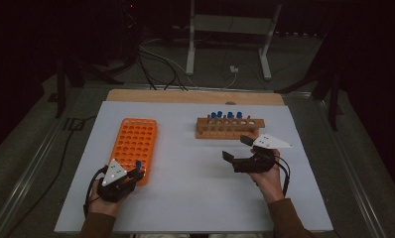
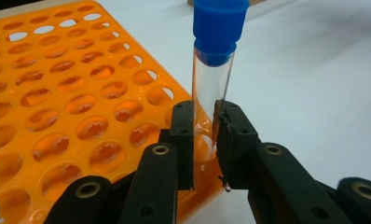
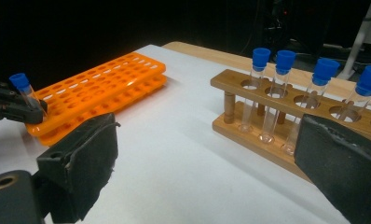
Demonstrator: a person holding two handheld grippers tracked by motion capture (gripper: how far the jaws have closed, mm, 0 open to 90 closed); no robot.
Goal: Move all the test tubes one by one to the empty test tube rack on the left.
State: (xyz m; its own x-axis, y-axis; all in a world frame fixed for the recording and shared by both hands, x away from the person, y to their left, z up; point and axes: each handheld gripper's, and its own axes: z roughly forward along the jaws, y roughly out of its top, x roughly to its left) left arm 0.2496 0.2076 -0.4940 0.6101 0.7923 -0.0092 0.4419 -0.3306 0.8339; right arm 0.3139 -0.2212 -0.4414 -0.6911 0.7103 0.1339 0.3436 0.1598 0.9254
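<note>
A clear test tube with a blue cap (image 2: 212, 70) stands upright over the near right corner of the orange rack (image 2: 72, 93). My left gripper (image 2: 203, 121) is shut on its lower part. In the high view that gripper (image 1: 131, 174) sits at the near end of the orange rack (image 1: 134, 141), with the blue cap (image 1: 138, 163) just above it. My right gripper (image 1: 237, 148) is open and holds nothing, just in front of the wooden rack (image 1: 229, 130). Seen from the right gripper (image 3: 207, 128), the wooden rack (image 3: 230, 84) carries several blue-capped tubes (image 3: 257, 88).
A white sheet (image 1: 195, 193) covers the table, and bare wood shows along its far edge (image 1: 185, 95). Cables and a metal stand (image 1: 230, 25) lie on the floor beyond. The orange rack's other holes (image 3: 104, 79) hold nothing.
</note>
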